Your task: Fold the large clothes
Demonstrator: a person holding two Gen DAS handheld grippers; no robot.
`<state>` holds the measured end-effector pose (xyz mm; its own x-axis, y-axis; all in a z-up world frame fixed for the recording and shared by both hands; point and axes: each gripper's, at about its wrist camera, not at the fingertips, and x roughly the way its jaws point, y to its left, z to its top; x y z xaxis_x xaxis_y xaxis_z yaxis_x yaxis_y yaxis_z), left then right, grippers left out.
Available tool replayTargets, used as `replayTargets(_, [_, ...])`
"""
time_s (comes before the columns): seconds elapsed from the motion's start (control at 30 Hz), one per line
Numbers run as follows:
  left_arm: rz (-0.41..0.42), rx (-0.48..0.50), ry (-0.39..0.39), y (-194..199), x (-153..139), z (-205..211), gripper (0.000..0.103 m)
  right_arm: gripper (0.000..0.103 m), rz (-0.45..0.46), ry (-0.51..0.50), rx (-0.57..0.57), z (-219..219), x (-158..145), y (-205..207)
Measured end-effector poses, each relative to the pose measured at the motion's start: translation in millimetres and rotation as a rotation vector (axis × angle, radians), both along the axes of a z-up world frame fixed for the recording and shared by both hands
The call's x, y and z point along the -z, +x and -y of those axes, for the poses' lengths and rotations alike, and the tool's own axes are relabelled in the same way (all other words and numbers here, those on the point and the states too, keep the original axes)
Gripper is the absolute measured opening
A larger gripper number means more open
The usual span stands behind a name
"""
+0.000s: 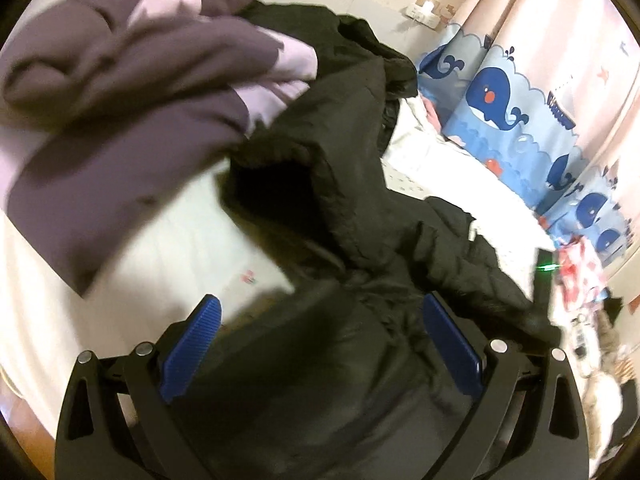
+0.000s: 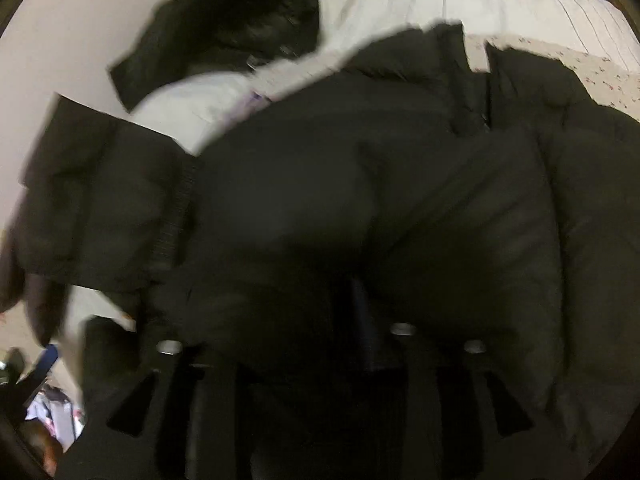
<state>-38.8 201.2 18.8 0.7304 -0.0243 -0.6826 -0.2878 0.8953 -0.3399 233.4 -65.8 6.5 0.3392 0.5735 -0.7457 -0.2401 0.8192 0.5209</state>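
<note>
A large black padded jacket (image 1: 344, 208) lies crumpled on a white bed (image 1: 192, 232). My left gripper (image 1: 320, 332) is open, its blue pads (image 1: 448, 340) wide apart, with jacket fabric bunched between and over them. In the right wrist view the same black jacket (image 2: 400, 200) fills the frame, a sleeve (image 2: 100, 192) spread to the left. My right gripper (image 2: 320, 320) is buried under the dark fabric; its fingers are hidden and the frame is blurred.
A purple and lilac garment (image 1: 120, 92) lies at the left. Another black garment (image 2: 240, 28) lies further back on the bed. A whale-print curtain (image 1: 512, 108) hangs at the right. Clutter (image 1: 592, 320) sits past the bed's edge.
</note>
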Motion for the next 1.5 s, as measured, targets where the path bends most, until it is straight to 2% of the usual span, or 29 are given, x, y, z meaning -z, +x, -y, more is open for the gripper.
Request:
replayTargets(0.03, [0.007, -0.001, 0.025, -0.5, -2.0, 0.7, 0.096, 0.07, 0.033, 0.02, -0.003, 2.6, -8.7, -6.0])
replayTargets(0.07, [0.015, 0.0, 0.058, -0.9, -4.1, 2.9, 0.096, 0.072, 0.078, 0.033, -0.005, 3.3, -20.3, -10.0])
replayTargets(0.1, [0.018, 0.003, 0.089, -0.1, -5.4, 6.0, 0.096, 0.082, 0.132, 0.064, -0.013, 8.3, -30.6, -16.5])
replayTargets(0.13, [0.019, 0.006, 0.105, 0.7, -6.1, 7.4, 0.096, 0.093, 0.171, 0.076, -0.005, 14.5, -34.3, -22.3])
replayTargets(0.17, [0.02, 0.014, 0.122, 2.1, -6.5, 11.0, 0.096, 0.096, 0.182, 0.062, 0.006, 19.8, -31.2, -26.6])
replayTargets(0.2, [0.021, 0.031, 0.141, 3.8, -6.0, 16.7, 0.096, 0.096, 0.147, 0.001, 0.02, 24.3, -18.9, -24.5])
replayTargets(0.27, [0.014, 0.057, 0.17, 6.6, -4.6, 22.5, 0.096, 0.095, -0.041, -0.068, 0.009, 36.5, 19.5, -4.0])
replayTargets(0.33, [0.001, 0.081, 0.201, 9.7, -2.5, 28.5, 0.096, 0.092, -0.036, 0.013, 0.045, 52.8, 12.7, -7.7])
replayTargets(0.4, [-0.006, 0.093, 0.214, 11.1, -1.2, 32.4, 0.096, 0.092, 0.004, 0.072, 0.062, 69.5, -6.9, -20.7])
replayTargets(0.5, [-0.022, 0.107, 0.252, 12.8, 1.4, 37.6, 0.096, 0.092, 0.053, 0.075, 0.09, 104.7, -29.1, -61.1])
replayTargets(0.63, [-0.017, 0.152, 0.37, 5.0, -1.0, 35.7, 0.096, 0.092, 0.004, -0.057, 0.172, 178.3, -29.4, -138.7])
replayTargets(0.73, [-0.057, 0.226, 0.399, -6.9, 5.3, 21.2, 0.096, 0.093, -0.03, -0.184, 0.281, 249.1, -34.5, -212.8])
replayTargets(0.77, [-0.074, 0.234, 0.402, -9.7, 7.9, 17.8, 0.096, 0.094, -0.062, -0.204, 0.308, 269.4, -31.4, -230.1])
replayTargets(0.83, [-0.135, 0.252, 0.4, -16.3, 18.0, 9.3, 0.096, 0.095, -0.187, -0.214, 0.348, 306.5, -15.5, -269.5])
replayTargets(0.87, [-0.184, 0.252, 0.385, -21.9, 27.6, 3.6, 0.096, 0.095, -0.27, -0.196, 0.335, 316.1, -3.5, -287.4])
replayTargets(0.9, [-0.214, 0.257, 0.36, -25.7, 34.5, 0.8, 0.096, 0.095, -0.309, -0.155, 0.311, 320.2, 3.8, -298.2])
replayTargets(0.97, [-0.281, 0.282, 0.293, -33.5, 52.3, -1.2, 0.096, 0.096, -0.358, -0.045, 0.246, 312.2, 16.5, -311.9])
replayTargets(1.0, [-0.306, 0.287, 0.278, -36.3, 60.3, -0.4, 0.096, 0.095, -0.335, -0.042, 0.198, 299.4, 16.1, -316.9])
replayTargets(1.03, [-0.335, 0.286, 0.269, -39.0, 68.8, 1.4, 0.096, 0.082, -0.297, -0.055, 0.147, 286.1, 11.3, -318.7])
replayTargets(1.07, [-0.367, 0.294, 0.244, -41.4, 77.8, 3.9, 0.095, 0.066, -0.266, -0.025, 0.079, 271.5, 5.6, -318.8])
replayTargets(1.1, [-0.377, 0.296, 0.234, -43.0, 81.0, 6.4, 0.091, 0.038, -0.231, 0.033, 0.034, 254.7, -1.1, -316.3])
replayTargets(1.13, [-0.396, 0.309, 0.219, -44.3, 80.9, 10.4, 0.076, 0.017, -0.21, 0.034, 0.03, 246.7, -5.3, -314.0])
replayTargets(1.17, [-0.407, 0.322, 0.189, -44.7, 78.6, 12.2, 0.065, 0.015, -0.189, 0.048, 0.023, 241.8, -10.8, -310.0])
replayTargets(1.2, [-0.412, 0.337, 0.123, -46.9, 69.8, 14.6, 0.051, 0.012, -0.15, 0.116, 0.047, 247.1, -23.5, -304.1])
replayTargets(1.23, [-0.404, 0.345, 0.1, -48.5, 63.0, 16.0, 0.041, 0.01, -0.115, 0.167, 0.084, 257.4, -38.3, -298.6])
replayTargets(1.3, [-0.363, 0.387, 0.039, -59.6, 37.3, 24.3, 0.03, 0.01, -0.026, 0.255, 0.154, 284.0, -76.1, -292.2])
replayTargets(1.4, [-0.303, 0.467, -0.005, -89.8, 3.5, 39.6, 0.026, 0.008, 0.089, 0.258, 0.216, 332.3, -134.2, -308.3])
replayTargets(1.47, [-0.3, 0.496, 0.006, -110.3, -3.5, 44.8, 0.026, 0.008, 0.097, 0.212, 0.213, 355.3, -148.1, -330.5])
replayTargets(1.5, [-0.309, 0.505, 0.019, -117.8, -1.6, 46.6, 0.026, 0.008, 0.082, 0.168, 0.201, 353.7, -144.1, -338.1])
